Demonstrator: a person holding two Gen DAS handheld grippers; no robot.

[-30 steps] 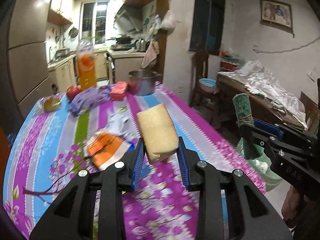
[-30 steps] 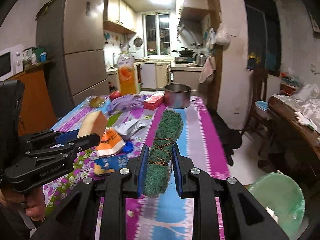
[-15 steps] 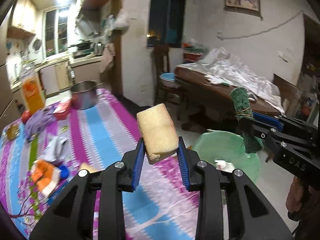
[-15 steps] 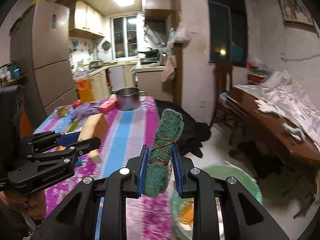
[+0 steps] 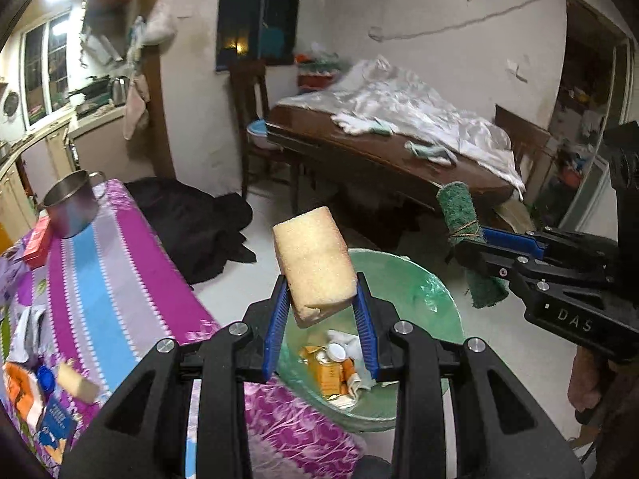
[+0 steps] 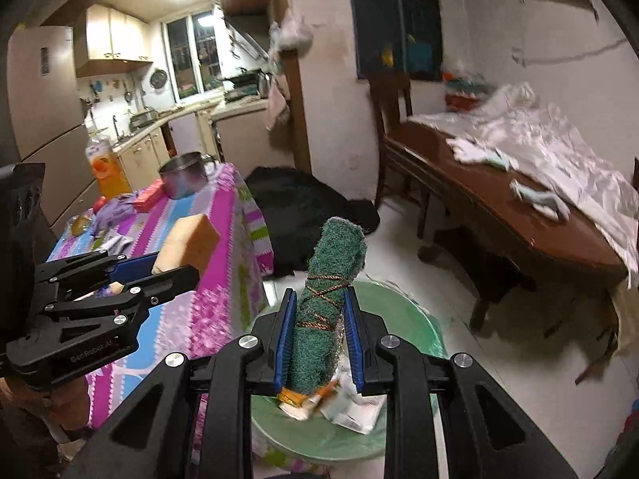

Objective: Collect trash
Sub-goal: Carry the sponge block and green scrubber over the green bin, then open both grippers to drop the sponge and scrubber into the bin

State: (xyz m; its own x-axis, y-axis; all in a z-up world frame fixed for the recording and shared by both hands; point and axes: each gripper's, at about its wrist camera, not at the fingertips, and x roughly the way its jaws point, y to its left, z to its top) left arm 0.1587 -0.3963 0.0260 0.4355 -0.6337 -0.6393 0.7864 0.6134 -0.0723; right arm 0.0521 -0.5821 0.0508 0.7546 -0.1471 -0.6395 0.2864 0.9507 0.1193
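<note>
Striped tablecloth table (image 5: 120, 303) bears pot (image 5: 72, 207), red box (image 5: 36, 235), wrappers (image 5: 24, 395).

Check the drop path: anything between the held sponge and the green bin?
Nothing visible. The left gripper holds the yellow sponge in open air, apparently over the green bin; only earlier trash lies inside. The right gripper holds its green scouring roll off to one side.

Sponge (image 5: 315, 264): yellow block, upright, clamped at 12 o'clock.
Scouring pad (image 6: 329, 311): green roll, string-tied, upright, clamped.
Bin (image 5: 415, 291): green-lined, open, scraps inside, below both.
</note>
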